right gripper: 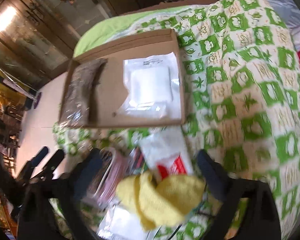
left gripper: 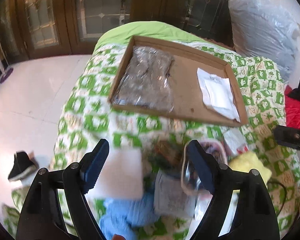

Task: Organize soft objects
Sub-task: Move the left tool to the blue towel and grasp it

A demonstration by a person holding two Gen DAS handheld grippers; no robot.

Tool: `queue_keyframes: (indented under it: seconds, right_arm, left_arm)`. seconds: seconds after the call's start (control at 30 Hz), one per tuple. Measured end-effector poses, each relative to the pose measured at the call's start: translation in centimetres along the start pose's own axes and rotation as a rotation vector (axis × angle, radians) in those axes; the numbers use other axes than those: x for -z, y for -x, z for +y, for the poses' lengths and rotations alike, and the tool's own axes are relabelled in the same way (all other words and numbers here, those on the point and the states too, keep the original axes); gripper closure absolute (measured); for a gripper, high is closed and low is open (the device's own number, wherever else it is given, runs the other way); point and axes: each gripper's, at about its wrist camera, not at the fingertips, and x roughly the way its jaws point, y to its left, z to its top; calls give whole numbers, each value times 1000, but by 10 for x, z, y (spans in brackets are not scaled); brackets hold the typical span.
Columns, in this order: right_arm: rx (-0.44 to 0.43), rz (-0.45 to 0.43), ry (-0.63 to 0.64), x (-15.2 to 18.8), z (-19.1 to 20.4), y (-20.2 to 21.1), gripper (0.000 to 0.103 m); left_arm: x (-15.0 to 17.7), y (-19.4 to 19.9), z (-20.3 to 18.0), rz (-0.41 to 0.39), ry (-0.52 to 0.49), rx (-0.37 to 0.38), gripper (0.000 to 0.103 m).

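Observation:
A shallow cardboard box point(left gripper: 238, 92) lies on the green-and-white quilt; it also shows in the right wrist view point(right gripper: 110, 92). In it lie a grey bagged item point(left gripper: 148, 82) and a white bagged item point(left gripper: 218, 92), also seen in the right wrist view point(right gripper: 152, 88). My left gripper point(left gripper: 148, 164) is open and empty above a pile of soft items: a white packet point(left gripper: 122, 172), a blue cloth point(left gripper: 126, 214), a grey packet point(left gripper: 170, 196). My right gripper point(right gripper: 148, 172) is open above a yellow cloth point(right gripper: 164, 198) and a white-and-red packet point(right gripper: 168, 154).
The quilt point(right gripper: 250, 80) covers a bed. A white floor point(left gripper: 26, 104) with a black shoe point(left gripper: 22, 166) lies left. A large plastic bag point(left gripper: 264, 28) and a red cloth point(left gripper: 296, 108) sit at the right. Wooden glass doors stand behind.

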Motion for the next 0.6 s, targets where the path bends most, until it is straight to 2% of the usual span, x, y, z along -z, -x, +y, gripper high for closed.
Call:
queue_keyframes:
  seconds: [0.13,0.27,0.33,0.6]
  right_arm:
    - [-10,-49,-18,36,-8,9,0]
    - [24,-5,-26,60,-20,-5,0]
    - [39,10,-20,64,-24,-10,0]
    - [34,-9,-11,61,-24,-5,0]
  left_arm:
    - [21,3,22,61,85,39,21]
    - [24,15,27,22,125,28,21]
    - [26,19,26,14,114,17,21]
    - [38,18,26,87,71,29,21]
